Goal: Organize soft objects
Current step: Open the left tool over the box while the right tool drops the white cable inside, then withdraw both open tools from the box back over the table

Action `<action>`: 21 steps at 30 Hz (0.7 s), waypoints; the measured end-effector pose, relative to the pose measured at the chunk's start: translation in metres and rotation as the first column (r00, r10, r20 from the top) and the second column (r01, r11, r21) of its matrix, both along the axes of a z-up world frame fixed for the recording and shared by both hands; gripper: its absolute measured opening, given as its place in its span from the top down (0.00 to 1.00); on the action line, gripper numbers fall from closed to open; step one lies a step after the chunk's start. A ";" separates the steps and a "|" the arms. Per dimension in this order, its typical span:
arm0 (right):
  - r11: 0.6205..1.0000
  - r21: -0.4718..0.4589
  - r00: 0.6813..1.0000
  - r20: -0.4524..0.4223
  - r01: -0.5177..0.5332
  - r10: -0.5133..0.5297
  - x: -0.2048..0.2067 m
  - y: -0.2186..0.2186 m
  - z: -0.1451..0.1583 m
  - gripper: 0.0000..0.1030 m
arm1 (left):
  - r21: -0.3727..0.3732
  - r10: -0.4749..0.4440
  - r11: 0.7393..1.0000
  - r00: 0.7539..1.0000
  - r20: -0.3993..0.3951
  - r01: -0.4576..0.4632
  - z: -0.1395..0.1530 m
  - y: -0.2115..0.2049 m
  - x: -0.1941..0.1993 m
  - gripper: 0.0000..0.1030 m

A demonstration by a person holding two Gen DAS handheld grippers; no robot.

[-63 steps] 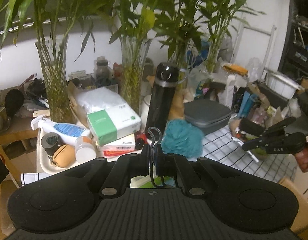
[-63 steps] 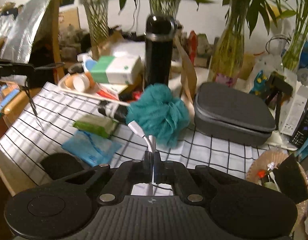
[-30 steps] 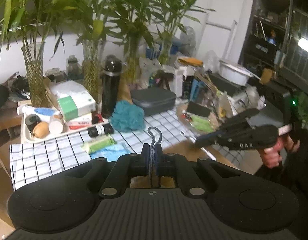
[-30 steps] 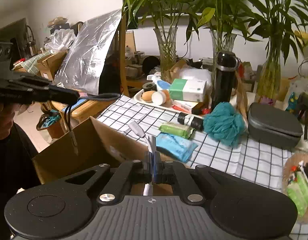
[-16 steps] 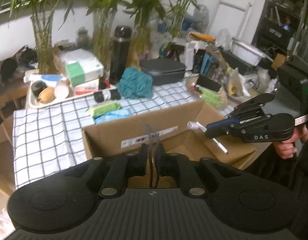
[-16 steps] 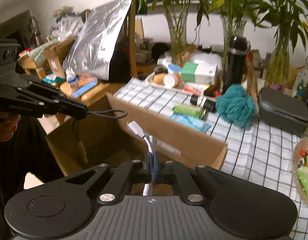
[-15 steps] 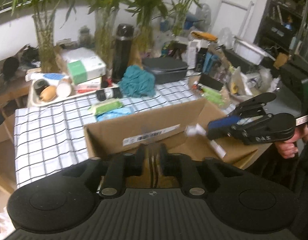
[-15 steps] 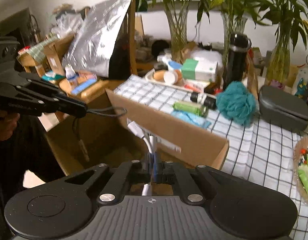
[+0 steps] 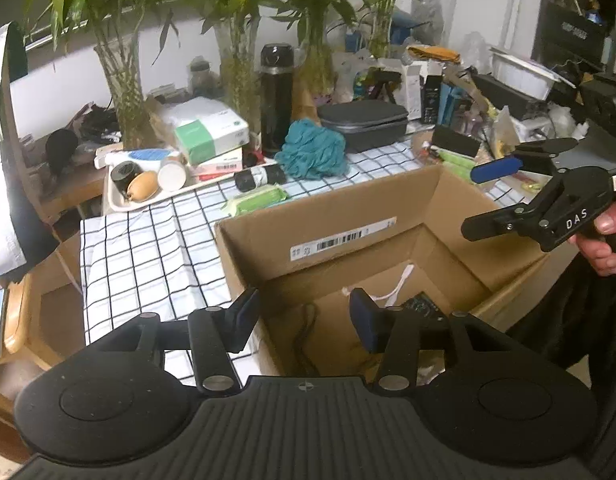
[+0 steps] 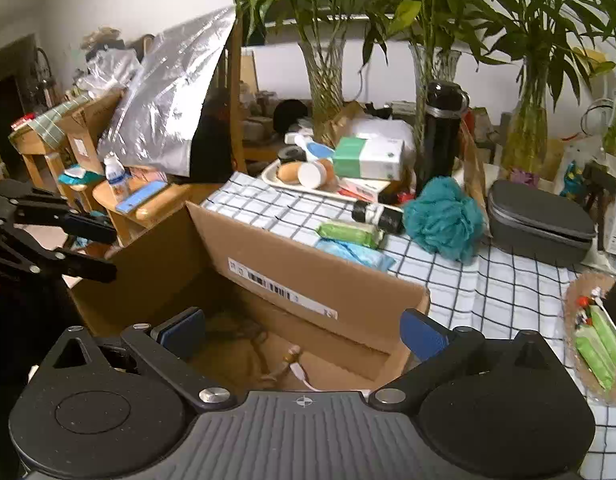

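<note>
Box [image 9: 347,232]: open-topped cardboard carton at the near edge of the checked cloth [image 9: 148,240]; barcode label on the inner face of its far wall. Contents, left wrist view: white cable [image 9: 395,284], long axis running from the far wall toward the near right, plug end up against the wall; black cable [image 9: 304,336] looped on the floor at the near left; a small dark item beside the white cable, too unclear to name

Left gripper [image 9: 304,316]: over the box's near rim, pointing down into it; jaws opening, about half apart, nothing between the pads. Black cable lies below the gap; white cable lies just beyond the right finger, not touched

Right gripper [image 10: 304,332]: over the box from the opposite side; jaws opening, spread wide, nothing between them. White cable end [image 10: 298,372] lies on the box floor below the gap, clear of both pads. Held by a hand [image 9: 603,240], seen in the left wrist view

Pouf [image 9: 311,152]: teal mesh ball, no clear long axis, on the cloth beyond the box, in front of a black flask [image 9: 276,96] and beside a grey case [image 9: 363,124]

Green pack [image 9: 256,202] and blue pack [image 10: 355,252]: flat on the cloth just behind the box's far wall, long axes roughly along that wall

Tray [image 9: 116,204]: holds bottles, jars and a green-and-white carton
</note>
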State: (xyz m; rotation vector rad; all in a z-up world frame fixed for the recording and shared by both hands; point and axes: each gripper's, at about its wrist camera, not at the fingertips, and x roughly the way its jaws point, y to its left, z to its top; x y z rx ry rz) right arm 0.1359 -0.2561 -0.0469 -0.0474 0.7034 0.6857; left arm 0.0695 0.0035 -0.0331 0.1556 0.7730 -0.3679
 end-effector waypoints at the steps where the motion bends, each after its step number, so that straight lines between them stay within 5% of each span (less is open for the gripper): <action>1: 1.000 -0.012 1.000 -0.006 0.003 -0.003 0.000 0.001 -0.001 0.00 | 0.004 0.004 1.000 1.000 -0.007 -0.004 -0.001 0.000 0.000 0.52; 21: 0.990 -0.131 0.996 -0.066 0.054 -0.063 0.000 -0.003 -0.022 0.00 | 0.017 0.024 1.000 0.999 -0.039 -0.023 -0.011 0.001 0.007 0.44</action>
